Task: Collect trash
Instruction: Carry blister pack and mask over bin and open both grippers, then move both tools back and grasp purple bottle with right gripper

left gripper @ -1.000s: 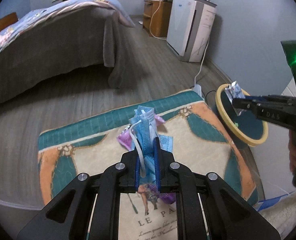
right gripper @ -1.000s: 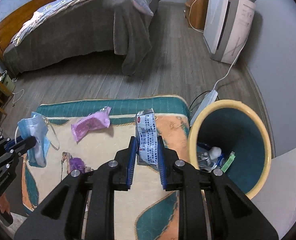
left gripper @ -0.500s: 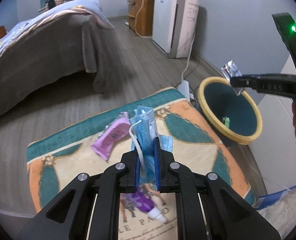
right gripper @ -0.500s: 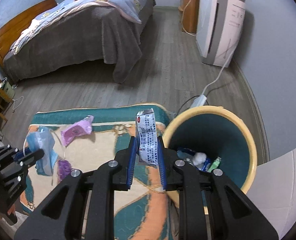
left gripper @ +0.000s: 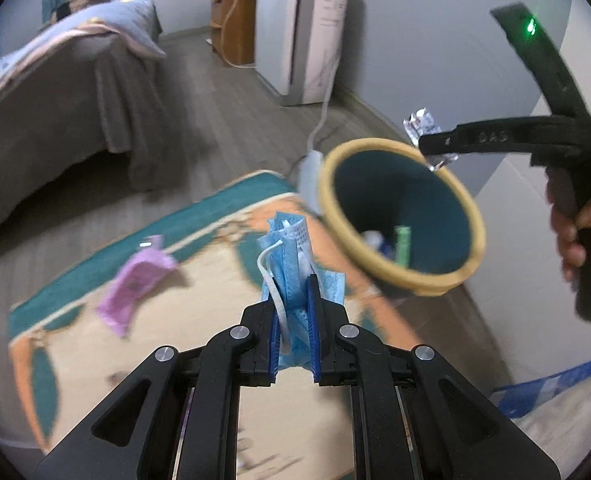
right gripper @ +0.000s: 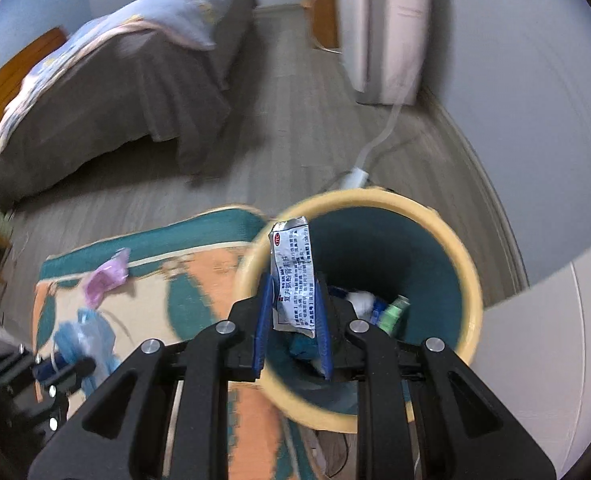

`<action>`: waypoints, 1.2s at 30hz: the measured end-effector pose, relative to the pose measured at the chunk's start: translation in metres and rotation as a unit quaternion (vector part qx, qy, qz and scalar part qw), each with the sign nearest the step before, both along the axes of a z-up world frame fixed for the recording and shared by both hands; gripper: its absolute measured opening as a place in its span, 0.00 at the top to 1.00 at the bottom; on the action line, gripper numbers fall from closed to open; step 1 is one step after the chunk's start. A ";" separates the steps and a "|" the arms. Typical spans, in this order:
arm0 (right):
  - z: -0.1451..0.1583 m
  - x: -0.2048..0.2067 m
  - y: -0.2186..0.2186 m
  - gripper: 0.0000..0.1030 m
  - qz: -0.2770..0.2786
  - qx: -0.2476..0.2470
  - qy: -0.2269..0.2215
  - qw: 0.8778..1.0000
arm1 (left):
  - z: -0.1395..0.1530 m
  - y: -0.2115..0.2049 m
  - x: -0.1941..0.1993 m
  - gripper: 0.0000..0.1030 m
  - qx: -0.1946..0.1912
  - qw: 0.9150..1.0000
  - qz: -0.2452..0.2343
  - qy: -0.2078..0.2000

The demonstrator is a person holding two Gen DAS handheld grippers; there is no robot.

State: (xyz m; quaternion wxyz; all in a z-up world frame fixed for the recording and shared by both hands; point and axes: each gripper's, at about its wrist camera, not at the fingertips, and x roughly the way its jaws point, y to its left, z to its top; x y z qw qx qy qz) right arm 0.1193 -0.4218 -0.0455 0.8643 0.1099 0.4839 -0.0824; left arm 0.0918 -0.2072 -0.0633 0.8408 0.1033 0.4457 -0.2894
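Upright, silver sachet point(right gripper: 293, 276) long axis along right gripper point(right gripper: 291, 328) fingers point(right gripper: 262, 320).

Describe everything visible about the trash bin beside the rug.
The trash bin is round, with a thick pale yellow rim and a dark teal inner wall, and looks like plastic. It stands upright on the wood floor at the corner of the rug, near the grey wall. Inside lie a few discarded items, among them something white and something green. The right tool holds a silver sachet over its opening; nothing visibly touches the rim.
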 end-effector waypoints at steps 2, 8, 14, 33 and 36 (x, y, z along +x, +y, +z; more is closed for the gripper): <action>-0.008 -0.003 -0.017 0.81 -0.022 -0.001 0.009 1.000 | -0.003 -0.023 -0.001 0.88 0.002 1.000 -0.017 0.000; -0.029 -0.012 -0.050 0.81 -0.076 0.012 0.033 0.996 | -0.006 -0.085 -0.002 0.88 0.019 0.997 -0.076 -0.012; -0.022 -0.011 -0.051 0.81 -0.086 0.013 0.015 0.996 | -0.002 -0.121 0.013 0.83 0.015 0.995 -0.097 -0.036; -0.009 0.005 -0.014 0.06 -0.047 -0.009 0.006 0.999 | 0.025 -0.032 0.026 0.09 -0.001 0.998 0.002 -0.060; -0.006 0.008 0.003 0.06 -0.031 -0.019 0.006 0.999 | 0.033 0.003 0.027 0.08 0.011 0.997 0.033 -0.066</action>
